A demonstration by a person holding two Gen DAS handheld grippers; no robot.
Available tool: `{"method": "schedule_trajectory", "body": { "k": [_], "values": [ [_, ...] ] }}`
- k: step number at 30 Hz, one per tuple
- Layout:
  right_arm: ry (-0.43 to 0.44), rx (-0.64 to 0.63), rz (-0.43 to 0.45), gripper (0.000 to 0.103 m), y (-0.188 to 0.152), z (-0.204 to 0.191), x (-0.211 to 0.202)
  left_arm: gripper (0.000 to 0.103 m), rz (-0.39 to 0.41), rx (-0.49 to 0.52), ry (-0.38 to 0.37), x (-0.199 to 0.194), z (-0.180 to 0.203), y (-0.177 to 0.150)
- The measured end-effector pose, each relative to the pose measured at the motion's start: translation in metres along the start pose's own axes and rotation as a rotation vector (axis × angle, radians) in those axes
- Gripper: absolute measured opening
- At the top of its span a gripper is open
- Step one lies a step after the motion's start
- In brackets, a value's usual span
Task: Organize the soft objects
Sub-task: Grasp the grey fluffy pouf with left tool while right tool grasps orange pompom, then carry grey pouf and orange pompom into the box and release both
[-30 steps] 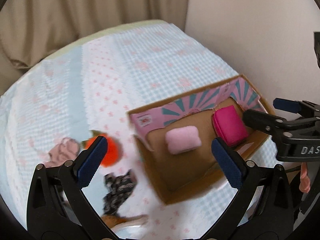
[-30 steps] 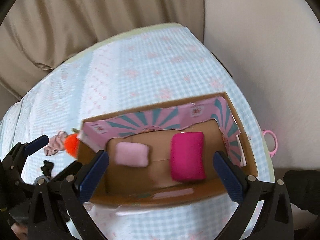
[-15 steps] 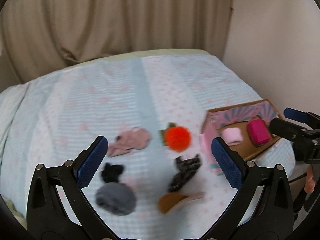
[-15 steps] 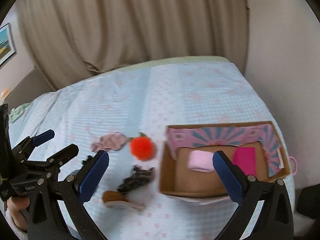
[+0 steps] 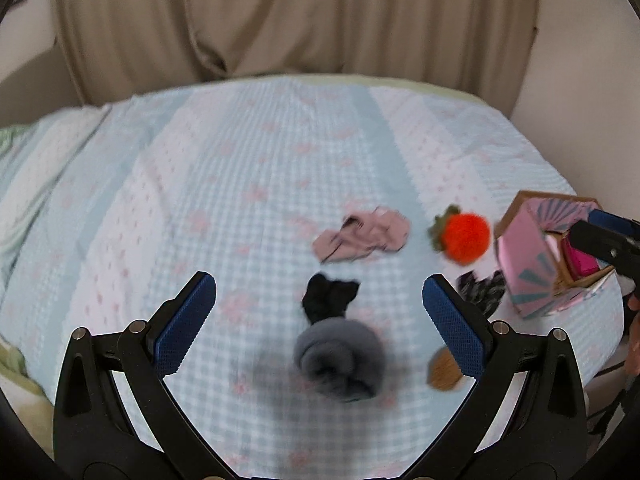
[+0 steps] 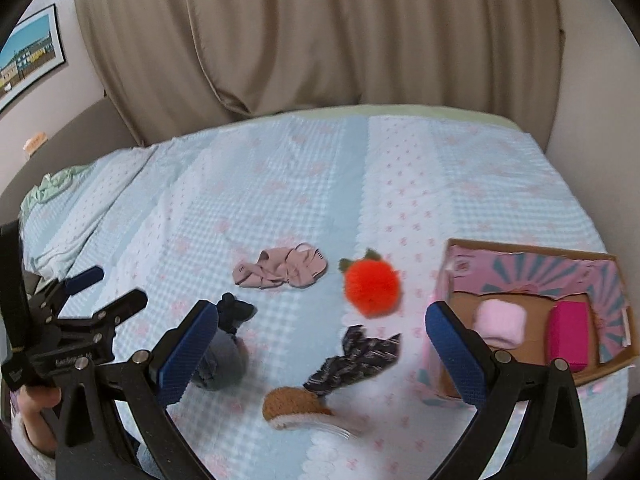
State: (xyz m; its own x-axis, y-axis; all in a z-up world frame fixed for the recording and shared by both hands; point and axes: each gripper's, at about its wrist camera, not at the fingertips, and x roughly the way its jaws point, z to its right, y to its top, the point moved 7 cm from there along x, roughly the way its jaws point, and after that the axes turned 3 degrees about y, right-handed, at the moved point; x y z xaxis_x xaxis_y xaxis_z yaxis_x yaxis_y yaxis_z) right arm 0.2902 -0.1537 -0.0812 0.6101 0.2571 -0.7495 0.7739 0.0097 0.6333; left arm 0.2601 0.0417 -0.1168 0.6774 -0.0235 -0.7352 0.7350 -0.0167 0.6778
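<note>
Soft items lie loose on the bed: a grey roll (image 5: pixel 340 358), a black cloth (image 5: pixel 328 300), a pink garment (image 5: pixel 362 234), an orange plush fruit (image 5: pixel 466 236), a dark patterned cloth (image 6: pixel 354 362) and a brown pad (image 6: pixel 296 402). A pink cardboard box (image 6: pixel 516 256) at the right holds a light pink pillow (image 6: pixel 500 322) and a magenta pillow (image 6: pixel 570 336). My left gripper (image 5: pixel 320 328) is open and empty above the grey roll. My right gripper (image 6: pixel 322 348) is open and empty above the patterned cloth.
The bed has a light blue checked cover (image 5: pixel 240 184). Beige curtains (image 6: pixel 320 32) hang behind it and a wall (image 6: pixel 592 100) stands at the right. A framed picture (image 6: pixel 28 54) hangs at the far left. The box sits near the bed's right edge.
Both grippers have swung left and pulled back from the box. The loose items now sit central in both views and the box has shifted to the right edge.
</note>
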Motion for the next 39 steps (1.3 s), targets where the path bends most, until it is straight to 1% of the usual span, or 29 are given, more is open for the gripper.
{"method": "schedule_trajectory", "body": {
  "k": [4,8,11,16,18,19,21,24,25,26,27,28,29,30,31,33,35,37,39],
  "values": [
    [-0.013,-0.003,-0.034,0.103,-0.002,-0.003,0.039,0.103,-0.046,-0.044,-0.012,0.026,-0.017,-0.023],
    [-0.027,0.014,-0.072,0.103,-0.005,0.005,0.078,0.103,-0.082,-0.082,-0.031,0.049,-0.024,-0.052],
    [-0.058,-0.002,-0.109,0.103,-0.007,0.013,0.113,0.103,-0.097,-0.097,-0.04,0.062,-0.021,-0.07],
    [-0.117,-0.056,-0.156,0.103,-0.009,0.02,0.156,0.103,-0.121,-0.109,-0.055,0.083,-0.008,-0.095],
    [-0.135,-0.075,-0.176,0.103,-0.01,0.023,0.172,0.103,-0.13,-0.116,-0.063,0.091,-0.003,-0.103],
    [-0.146,-0.085,-0.185,0.101,-0.011,0.024,0.179,0.103,-0.132,-0.12,-0.068,0.094,-0.001,-0.105],
    [-0.167,-0.099,-0.207,0.098,-0.013,0.029,0.192,0.103,-0.134,-0.132,-0.085,0.1,0.002,-0.107],
    [-0.193,-0.101,-0.225,0.097,-0.014,0.037,0.206,0.101,-0.129,-0.131,-0.088,0.104,0.007,-0.107],
    [-0.203,-0.101,-0.23,0.096,-0.014,0.04,0.21,0.1,-0.128,-0.128,-0.089,0.106,0.009,-0.106],
    [-0.21,-0.1,-0.237,0.094,-0.015,0.044,0.213,0.097,-0.128,-0.127,-0.092,0.108,0.01,-0.106],
    [-0.214,-0.099,-0.243,0.088,-0.015,0.046,0.215,0.092,-0.13,-0.127,-0.097,0.11,0.012,-0.105],
    [-0.218,-0.096,-0.255,0.083,-0.016,0.05,0.219,0.09,-0.133,-0.127,-0.104,0.112,0.014,-0.105],
    [-0.219,-0.092,-0.267,0.08,-0.017,0.052,0.223,0.084,-0.139,-0.129,-0.116,0.115,0.016,-0.106],
    [-0.221,-0.085,-0.281,0.073,-0.02,0.057,0.226,0.078,-0.142,-0.128,-0.122,0.116,0.018,-0.106],
    [-0.224,-0.079,-0.291,0.066,-0.022,0.06,0.228,0.075,-0.147,-0.127,-0.131,0.117,0.02,-0.107],
    [-0.214,-0.051,-0.303,0.056,-0.026,0.066,0.23,0.069,-0.147,-0.123,-0.138,0.118,0.024,-0.108],
    [-0.185,-0.013,-0.294,0.051,-0.027,0.071,0.229,0.064,-0.138,-0.115,-0.13,0.116,0.025,-0.107],
    [-0.18,0.0,-0.288,0.041,-0.028,0.073,0.225,0.06,-0.136,-0.118,-0.132,0.115,0.024,-0.106],
    [-0.173,0.006,-0.286,0.038,-0.029,0.074,0.223,0.057,-0.138,-0.13,-0.139,0.114,0.022,-0.105]
  ]
}}
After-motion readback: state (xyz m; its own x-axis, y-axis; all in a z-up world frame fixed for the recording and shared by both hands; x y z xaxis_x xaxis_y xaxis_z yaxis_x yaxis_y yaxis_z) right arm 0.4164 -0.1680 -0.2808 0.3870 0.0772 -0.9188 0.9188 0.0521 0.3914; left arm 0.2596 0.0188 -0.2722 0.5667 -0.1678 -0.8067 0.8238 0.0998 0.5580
